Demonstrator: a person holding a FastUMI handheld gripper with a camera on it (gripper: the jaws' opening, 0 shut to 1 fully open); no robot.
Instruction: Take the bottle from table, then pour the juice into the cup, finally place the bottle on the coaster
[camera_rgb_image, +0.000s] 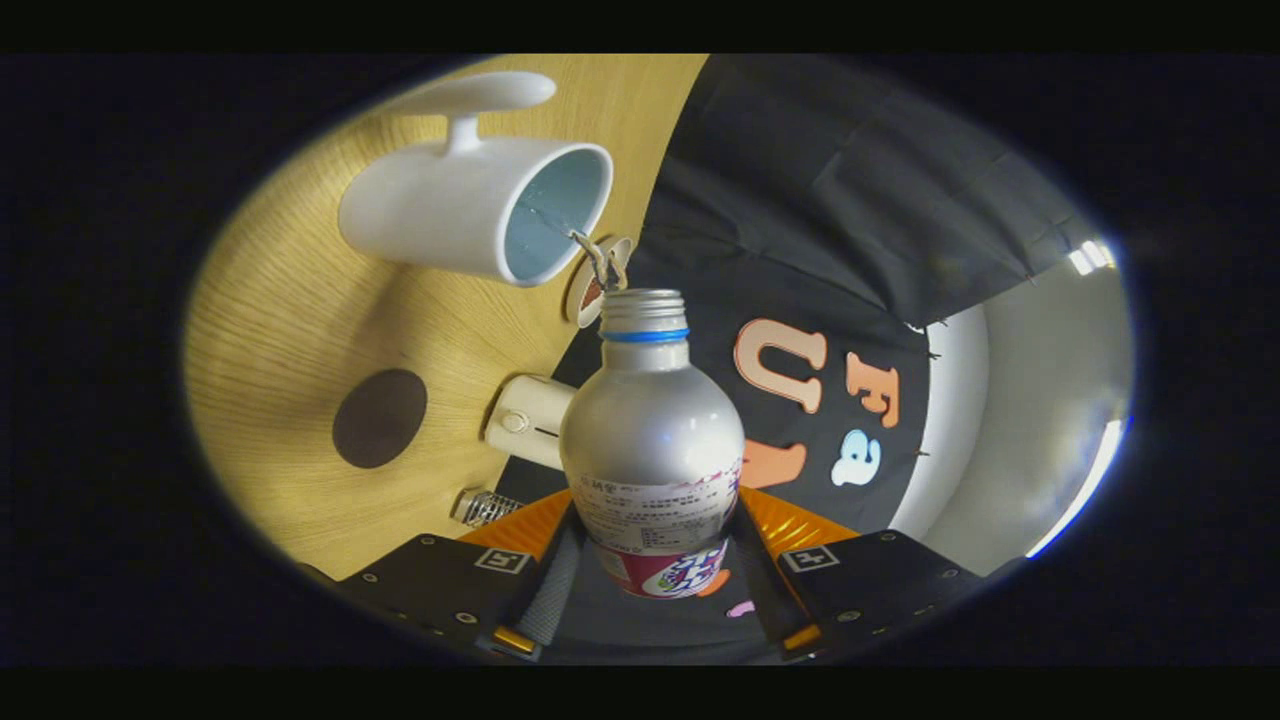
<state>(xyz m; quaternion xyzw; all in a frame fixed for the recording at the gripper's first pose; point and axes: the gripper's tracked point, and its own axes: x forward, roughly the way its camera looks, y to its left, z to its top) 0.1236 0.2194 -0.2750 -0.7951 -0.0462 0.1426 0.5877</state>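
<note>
Gripper view: your tool (655, 560) is clamped on the bottle (652, 440), both fingers pressing its sides; liquid streams from its open mouth into the cup (480, 205).

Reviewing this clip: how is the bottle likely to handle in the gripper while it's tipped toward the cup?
The bottle looks like smooth metal, so probably rigid but somewhat slippery between the gripper fingers. Its round body could twist in the grip. With liquid streaming into the white cup, it is likely getting lighter.
</note>
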